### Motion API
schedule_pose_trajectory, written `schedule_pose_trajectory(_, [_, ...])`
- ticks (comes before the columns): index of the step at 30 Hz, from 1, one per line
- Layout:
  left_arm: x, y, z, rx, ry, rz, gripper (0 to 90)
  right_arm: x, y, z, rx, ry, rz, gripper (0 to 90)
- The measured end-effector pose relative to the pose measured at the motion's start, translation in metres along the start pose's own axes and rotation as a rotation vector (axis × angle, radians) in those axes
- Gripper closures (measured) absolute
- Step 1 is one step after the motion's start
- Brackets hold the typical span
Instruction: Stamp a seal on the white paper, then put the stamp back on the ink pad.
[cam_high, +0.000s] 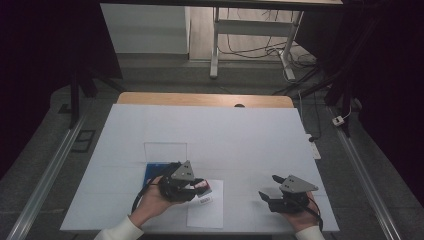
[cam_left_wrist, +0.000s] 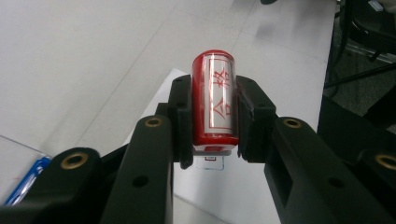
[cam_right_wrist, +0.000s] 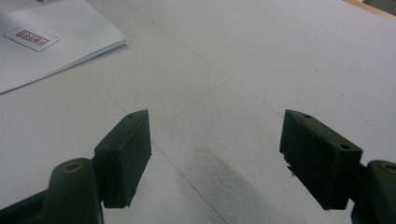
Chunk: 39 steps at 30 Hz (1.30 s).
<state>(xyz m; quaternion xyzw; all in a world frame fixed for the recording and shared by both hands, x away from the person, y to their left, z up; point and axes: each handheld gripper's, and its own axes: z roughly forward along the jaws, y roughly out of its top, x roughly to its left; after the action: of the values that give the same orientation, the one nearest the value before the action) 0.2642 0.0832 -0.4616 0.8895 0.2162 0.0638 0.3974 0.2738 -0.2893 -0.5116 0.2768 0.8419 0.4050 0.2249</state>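
1. Looking down from the high view, I see my left gripper (cam_high: 199, 187) at about seven o'clock on the white table cover (cam_high: 225, 135), clenched on a small red stamp (cam_high: 202, 185) that sits over the top edge of a sheet of paper (cam_high: 206, 210). A stamped mark (cam_high: 204, 200) lies on that sheet just below the stamp. At ten o'clock from the gripper stands a clear, shallow box (cam_high: 165, 150), and a blue pad (cam_high: 152, 172) lies just below it, partly hidden by my hand; I cannot tell what the box holds. My right gripper (cam_high: 274, 187) rests at five o'clock, well apart from the paper.

2. In the left gripper view, the stamp (cam_left_wrist: 215, 100) is a red cylinder with a label of red characters, pinched across its round sides by both pads (cam_left_wrist: 183, 116). I judge it light, rigid and smooth, so it could twist or slip; gripping at mid-body, as here, seems right. Its clear base (cam_left_wrist: 212, 154) hangs below the pads, above the paper (cam_left_wrist: 219, 196).

3. In the right gripper view, the right gripper (cam_right_wrist: 215, 149) stands released, jaws wide, nothing between them. The paper (cam_right_wrist: 51, 51) with its red mark (cam_right_wrist: 31, 38) lies at eleven o'clock.
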Motion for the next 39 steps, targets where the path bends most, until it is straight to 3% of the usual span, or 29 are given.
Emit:
schedule_pose_trajectory(14, [0.011, -0.002, -0.022, -0.060, 0.017, -0.034, 70.4, 0.000, 0.000, -0.001, -0.001, -0.002, -0.003, 24.5])
schedule_pose_trajectory(26, [0.022, -0.006, -0.033, -0.078, 0.037, -0.057, 70.4, 0.002, 0.001, -0.001, -0.001, 0.000, -0.012, 24.5])
schedule_pose_trajectory(31, [0.031, -0.012, -0.037, -0.077, 0.066, -0.080, 70.4, 0.001, 0.001, -0.002, -0.008, -0.006, -0.012, 24.6])
schedule_pose_trajectory(39, [0.050, -0.026, -0.045, -0.065, 0.147, -0.138, 70.4, 0.001, 0.000, -0.001, -0.002, -0.005, -0.011, 24.6])
